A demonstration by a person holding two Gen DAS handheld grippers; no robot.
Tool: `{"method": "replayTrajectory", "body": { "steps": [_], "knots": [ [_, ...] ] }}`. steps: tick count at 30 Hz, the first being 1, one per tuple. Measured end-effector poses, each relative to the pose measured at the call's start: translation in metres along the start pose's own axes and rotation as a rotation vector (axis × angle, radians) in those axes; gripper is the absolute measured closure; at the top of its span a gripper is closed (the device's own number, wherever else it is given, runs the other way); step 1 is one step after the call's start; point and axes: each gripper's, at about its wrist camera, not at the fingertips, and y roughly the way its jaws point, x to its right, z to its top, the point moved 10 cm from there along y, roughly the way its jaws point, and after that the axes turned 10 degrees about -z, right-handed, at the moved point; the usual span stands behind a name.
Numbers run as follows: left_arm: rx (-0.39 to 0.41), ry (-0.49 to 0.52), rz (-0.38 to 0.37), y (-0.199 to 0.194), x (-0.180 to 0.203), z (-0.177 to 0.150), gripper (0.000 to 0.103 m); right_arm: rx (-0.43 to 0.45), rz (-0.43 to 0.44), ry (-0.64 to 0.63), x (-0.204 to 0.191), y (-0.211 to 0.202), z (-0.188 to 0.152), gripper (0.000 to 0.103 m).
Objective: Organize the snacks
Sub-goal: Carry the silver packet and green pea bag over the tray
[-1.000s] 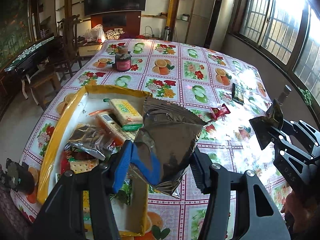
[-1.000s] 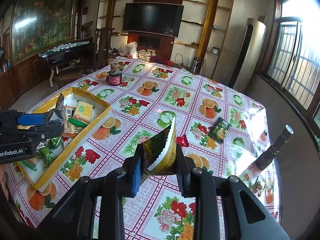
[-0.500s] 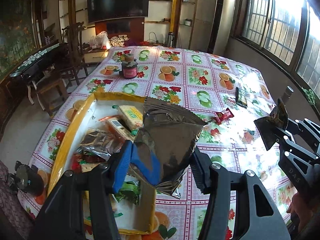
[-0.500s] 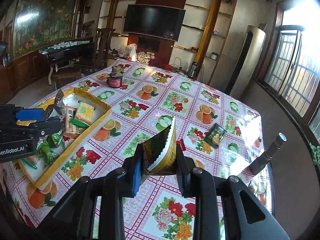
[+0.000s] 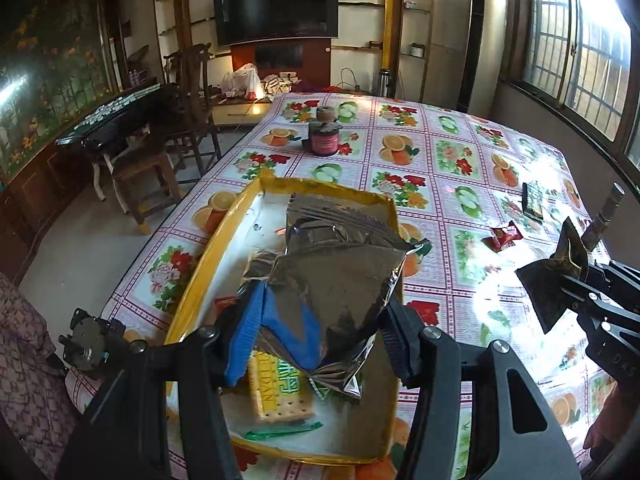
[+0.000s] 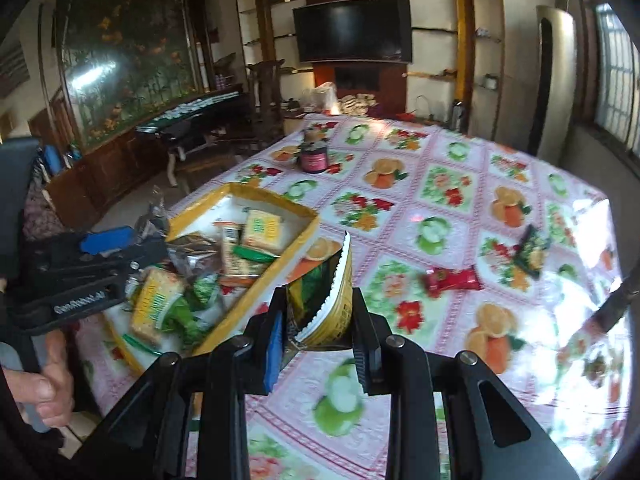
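Yellow tray (image 5: 208,276) holds cracker packs (image 5: 280,394) and green wrappers, half hidden by silver bag (image 5: 340,280) grasped in left claw (image 5: 320,340) above it. Right claw (image 6: 320,340) clamps yellow packet (image 6: 332,300) over tabletop (image 6: 440,184), right of tray.

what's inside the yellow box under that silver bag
Under the silver bag held in the left gripper, the yellow box holds cracker packs and green-wrapped snacks. The bag hides the box's middle in the left wrist view.
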Motion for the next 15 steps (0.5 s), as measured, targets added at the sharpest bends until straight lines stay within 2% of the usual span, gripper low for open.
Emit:
{"method": "replayTrajectory", "body": {
  "steps": [15],
  "knots": [
    [-0.019,-0.082,0.002,0.009,-0.047,-0.016,0.046,-0.027,0.167,0.053,-0.046,0.020,0.010,0.074]
  ]
}}
